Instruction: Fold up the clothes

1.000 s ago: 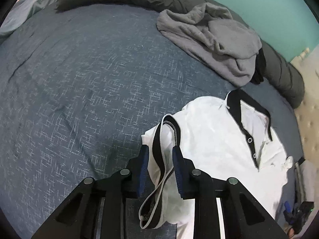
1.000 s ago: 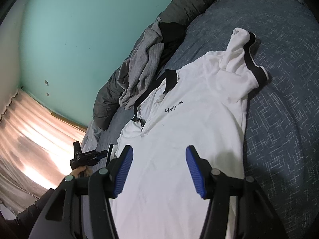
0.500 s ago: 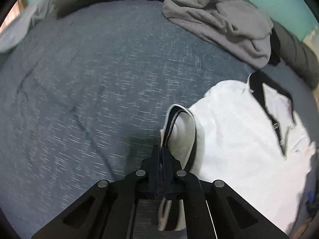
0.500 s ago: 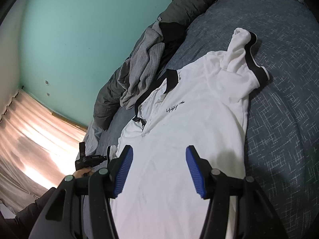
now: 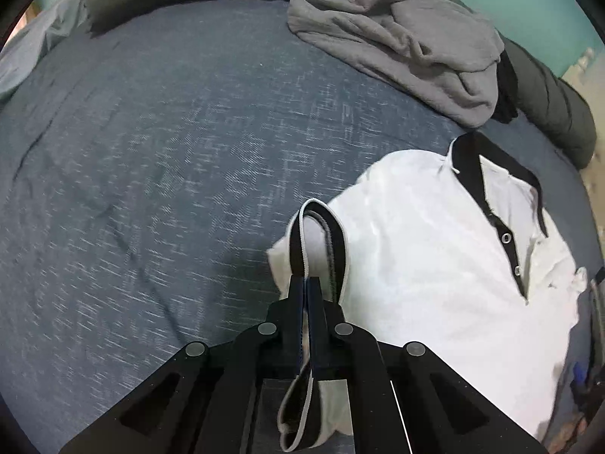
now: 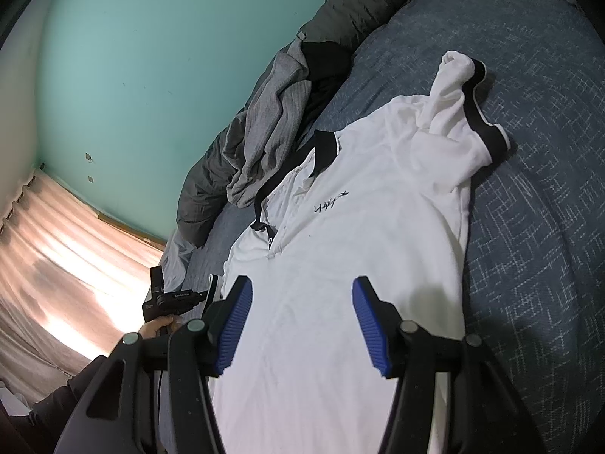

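Polo lies face up and mostly spread on the bed. Left gripper pinches the black sleeve cuff; right gripper hangs agape over the body. Folding looks largely ahead; grey garment heaped.

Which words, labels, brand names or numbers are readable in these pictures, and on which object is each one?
No text can be read with certainty.
White polo shirt: a small black handwritten-style mark on the chest, too thin and stylised to read.
Black device held in a hand at the bed's edge: small white lettering on its side, too small and blurred to read.
Grey garment and blue bed cover: no text visible.
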